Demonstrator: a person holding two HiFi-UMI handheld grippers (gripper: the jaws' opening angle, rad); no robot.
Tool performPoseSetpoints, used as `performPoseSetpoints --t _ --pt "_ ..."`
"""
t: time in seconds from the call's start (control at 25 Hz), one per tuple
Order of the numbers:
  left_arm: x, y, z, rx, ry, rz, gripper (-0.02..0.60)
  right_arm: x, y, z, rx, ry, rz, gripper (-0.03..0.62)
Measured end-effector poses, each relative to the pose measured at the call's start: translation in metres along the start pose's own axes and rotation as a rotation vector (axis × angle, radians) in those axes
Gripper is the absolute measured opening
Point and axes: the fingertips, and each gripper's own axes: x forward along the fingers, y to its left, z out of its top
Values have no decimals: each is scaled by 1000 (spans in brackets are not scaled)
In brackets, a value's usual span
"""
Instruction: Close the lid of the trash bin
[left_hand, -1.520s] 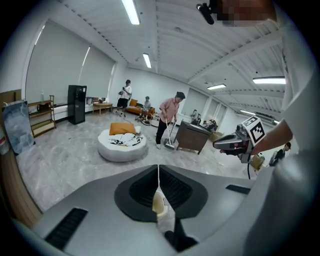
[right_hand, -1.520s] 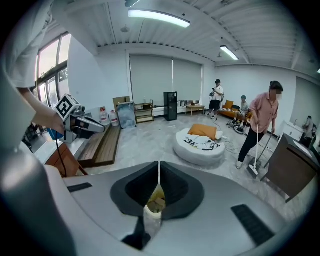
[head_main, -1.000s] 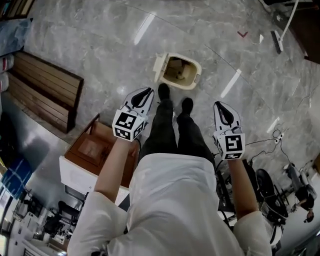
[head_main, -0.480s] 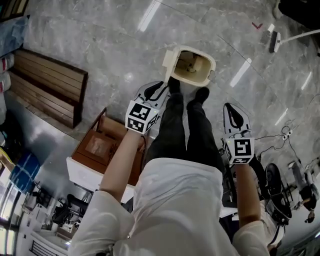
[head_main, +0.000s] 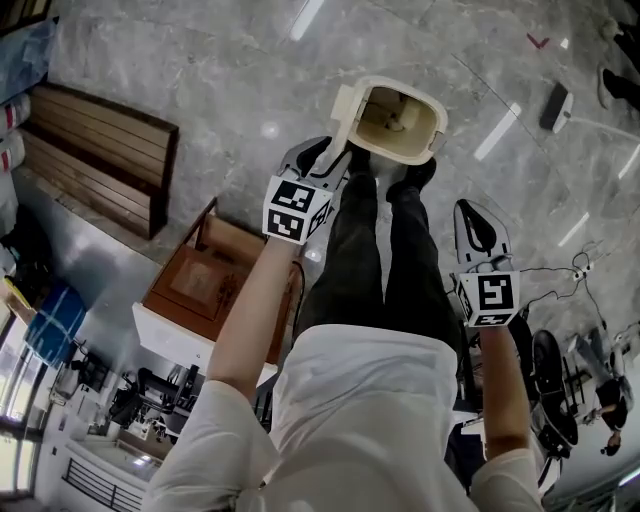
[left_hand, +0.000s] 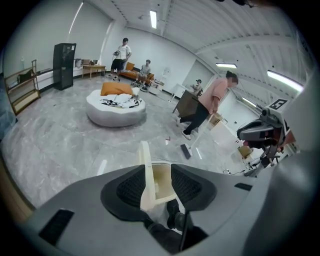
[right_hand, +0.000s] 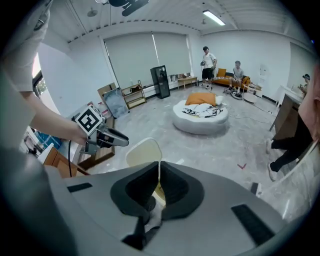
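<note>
As the left gripper (head_main: 322, 152) had just been opening its jaws, the raised lid (left_hand: 145, 170) of the bin (head_main: 437, 122) showed between them. The right gripper (right_hand: 159, 187) was clenched, empty.

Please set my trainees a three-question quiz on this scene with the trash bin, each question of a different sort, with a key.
1. True or false: the lid of the trash bin is shut.
2. What stands between the jaws of the left gripper? A the lid's edge; B a broom; C a cushion.
3. In the head view, which gripper is nearer the bin?
Key: 1 false, it stands upright, open. 2 A; those jaws have just been opening and stand apart. 3 the left.
</note>
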Motion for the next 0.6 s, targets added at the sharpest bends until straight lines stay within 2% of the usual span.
performPoseSetpoints --t 0.12,0.24,0.6 --pt "13 3 -8 -4 37 12 198 7 -3 -5 14 3 16 32" --pt "21 3 -17 -8 63 27 201 15 -6 -12 7 8 29 32" --pt "25 -10 -22 6 62 43 206 28 -15 -34 33 -6 39 32"
